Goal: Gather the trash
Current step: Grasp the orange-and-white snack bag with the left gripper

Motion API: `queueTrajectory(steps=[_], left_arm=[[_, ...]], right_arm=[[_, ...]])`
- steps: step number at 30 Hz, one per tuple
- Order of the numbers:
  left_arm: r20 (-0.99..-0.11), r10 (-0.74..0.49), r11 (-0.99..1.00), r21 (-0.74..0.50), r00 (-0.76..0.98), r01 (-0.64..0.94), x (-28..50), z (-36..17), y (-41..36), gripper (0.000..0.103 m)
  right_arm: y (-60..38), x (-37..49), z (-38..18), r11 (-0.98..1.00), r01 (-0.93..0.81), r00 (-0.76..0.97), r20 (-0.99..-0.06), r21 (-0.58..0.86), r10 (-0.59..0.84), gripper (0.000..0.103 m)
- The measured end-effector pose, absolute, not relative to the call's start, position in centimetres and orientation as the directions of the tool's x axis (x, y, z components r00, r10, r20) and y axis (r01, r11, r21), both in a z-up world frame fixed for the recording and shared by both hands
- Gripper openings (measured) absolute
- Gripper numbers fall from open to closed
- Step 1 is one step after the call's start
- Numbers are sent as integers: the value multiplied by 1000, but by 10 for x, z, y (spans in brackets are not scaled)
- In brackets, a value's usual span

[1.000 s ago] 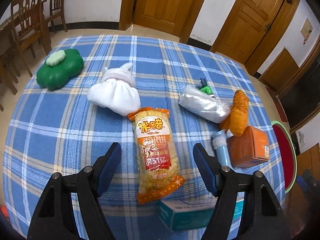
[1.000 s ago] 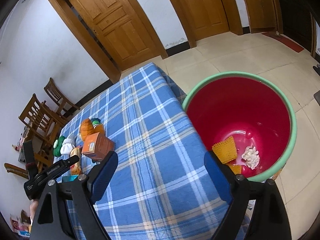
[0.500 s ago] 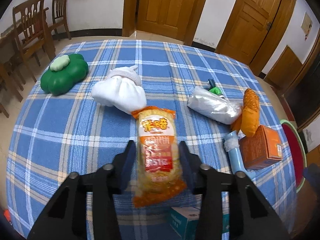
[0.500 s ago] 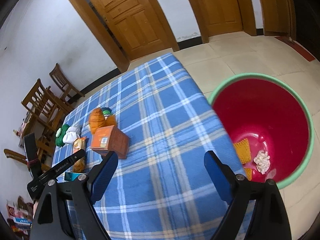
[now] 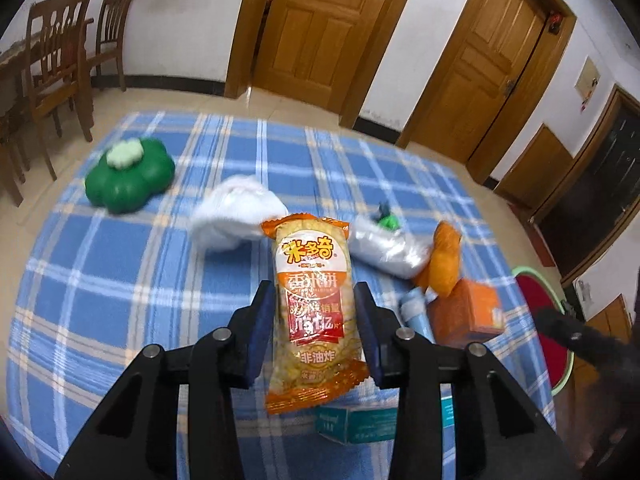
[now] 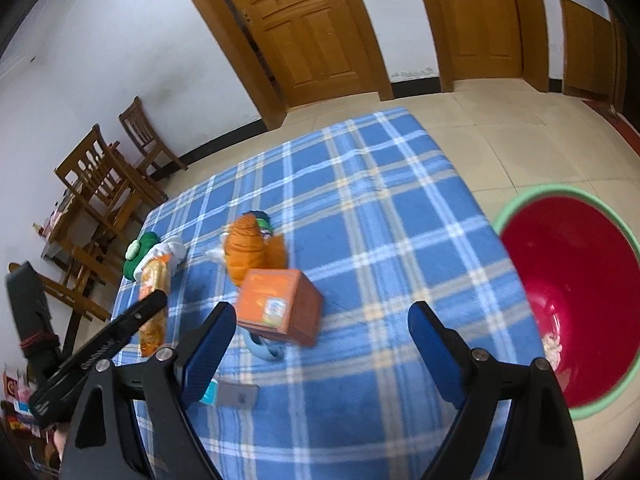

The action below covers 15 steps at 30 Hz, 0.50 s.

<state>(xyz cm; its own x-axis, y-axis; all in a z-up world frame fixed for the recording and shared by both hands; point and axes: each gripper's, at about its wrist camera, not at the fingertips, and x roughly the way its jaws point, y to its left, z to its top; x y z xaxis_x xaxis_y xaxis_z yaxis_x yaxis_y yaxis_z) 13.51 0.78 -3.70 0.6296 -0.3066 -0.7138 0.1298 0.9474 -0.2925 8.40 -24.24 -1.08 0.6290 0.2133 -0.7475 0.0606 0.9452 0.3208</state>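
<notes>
A blue plaid tablecloth (image 5: 120, 264) covers the table; at its 3 o'clock edge stands a red plastic tub with green rim (image 6: 568, 280). The right gripper (image 6: 316, 340) gapes wide above an orange cardboard box (image 6: 280, 304). The left gripper (image 5: 314, 320) is clamped on an orange-and-yellow rice-cracker packet (image 5: 312, 308), held up over the cloth at 6 o'clock.
</notes>
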Motion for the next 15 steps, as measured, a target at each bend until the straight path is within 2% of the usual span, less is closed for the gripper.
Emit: queueTrajectory(steps=[6,15], left_arm=[[-695,-267,958,-265,668,107,151,-28,15,40],[-675,-242,953,-302,697,38,158,-37,34,40]], right_arm=[[-216,113,-8,960,5,624,-751,280,216,90],[-189,150,-19,982,-30,600,-783,186,167,90]])
